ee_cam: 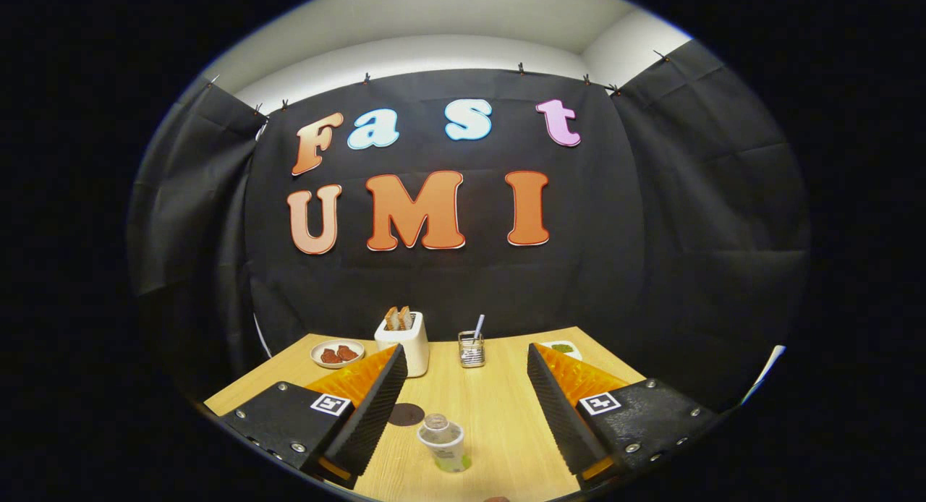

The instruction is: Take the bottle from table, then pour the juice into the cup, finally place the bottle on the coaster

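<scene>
My gripper [463,386] hangs above the wooden table [499,408], its two fingers spread wide with nothing between them. A small clear bottle [443,442] with a clear cap and a green label stands between the fingers, low and near me, closer to the left finger. Just behind the bottle, beside the left finger, lies a dark round coaster [405,414]. A clear glass cup [471,349] with a striped straw stands beyond the fingers, near the far edge of the table.
A white toaster [404,340] with two slices of toast stands at the back, left of the cup. A small plate [337,353] with reddish food sits further left. A white dish [563,349] with something green peeks out behind the right finger.
</scene>
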